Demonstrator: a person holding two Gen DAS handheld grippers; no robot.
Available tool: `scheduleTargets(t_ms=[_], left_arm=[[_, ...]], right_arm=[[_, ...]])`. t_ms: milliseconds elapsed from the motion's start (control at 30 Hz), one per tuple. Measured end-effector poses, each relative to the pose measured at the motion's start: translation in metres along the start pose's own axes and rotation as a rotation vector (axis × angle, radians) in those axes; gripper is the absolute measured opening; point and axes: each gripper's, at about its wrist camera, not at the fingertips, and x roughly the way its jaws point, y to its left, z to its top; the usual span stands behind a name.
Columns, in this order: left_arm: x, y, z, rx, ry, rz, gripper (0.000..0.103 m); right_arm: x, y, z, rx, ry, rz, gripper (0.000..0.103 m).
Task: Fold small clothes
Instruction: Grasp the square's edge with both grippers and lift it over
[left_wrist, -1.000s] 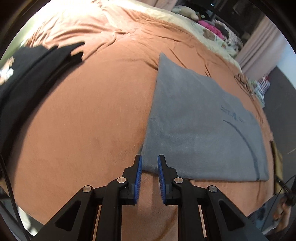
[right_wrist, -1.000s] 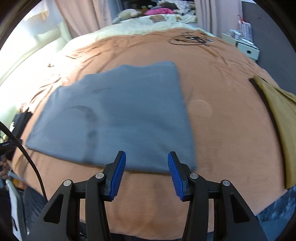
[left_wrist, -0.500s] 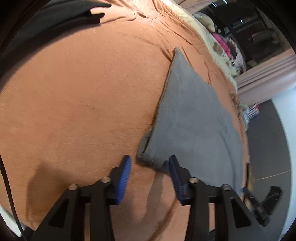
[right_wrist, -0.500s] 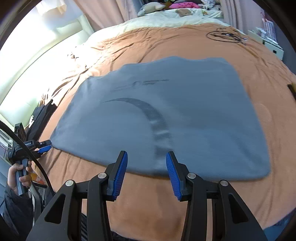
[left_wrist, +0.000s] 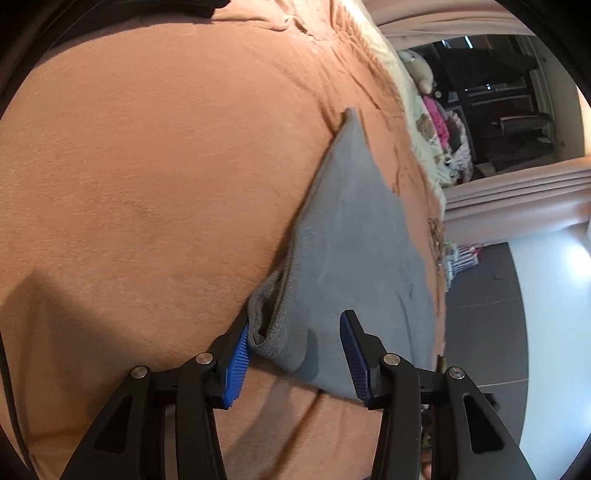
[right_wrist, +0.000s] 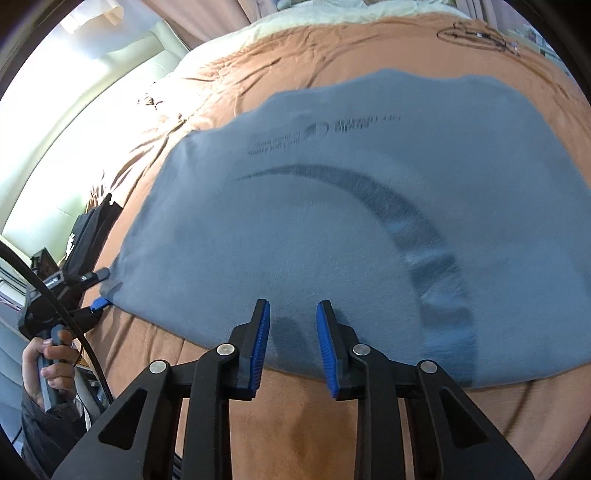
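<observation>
An orange-brown bed cover (right_wrist: 155, 354) carries a flat grey garment (right_wrist: 332, 221) and a coiled cable (right_wrist: 476, 35).

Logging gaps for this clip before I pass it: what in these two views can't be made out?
- Right wrist view: small print on the grey garment is motion-blurred, unreadable.
- Right wrist view: whether the closing right claw has cloth between its pads; its fingers cover the hem.
- Left wrist view: the garment's far right corner, cut off past the open left claw.
- Left wrist view: the pink heap behind the bed, too small to identify.
</observation>
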Motion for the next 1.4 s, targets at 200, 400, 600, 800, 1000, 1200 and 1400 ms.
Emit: scheduleTargets(t_ms=[200, 400, 600, 800, 1000, 1200, 1400], left_arm=[[0.006, -0.012, -0.003, 0.028, 0.004, 0.088, 0.023], [0.009, -0.015, -0.003, 0.053, -0.008, 0.181, 0.006], [-0.003, -0.023, -0.002, 0.062, -0.053, 0.156, 0.005], [-0.019, -0.043, 0.003, 0.081, -0.078, 0.081, 0.005], [-0.027, -0.077, 0.007, 0.125, -0.086, -0.006, 0.004], [-0.028, -0.119, 0.013, 0.197, -0.063, -0.111, 0.004], [-0.019, -0.176, 0.011, 0.299, -0.038, -0.177, 0.004]], right_arm=[[0.000, 0.005, 0.003, 0.001, 0.000, 0.000, 0.018], [0.013, 0.018, 0.003, -0.023, -0.007, -0.016, 0.012], [0.020, 0.030, -0.020, -0.079, 0.012, -0.007, 0.010], [0.015, 0.028, -0.009, -0.071, -0.004, -0.009, 0.004], [0.029, 0.019, 0.011, -0.037, 0.011, -0.013, 0.004], [0.033, 0.016, 0.006, -0.001, 0.001, 0.008, 0.004], [0.030, 0.006, -0.009, 0.049, -0.004, 0.070, 0.004]])
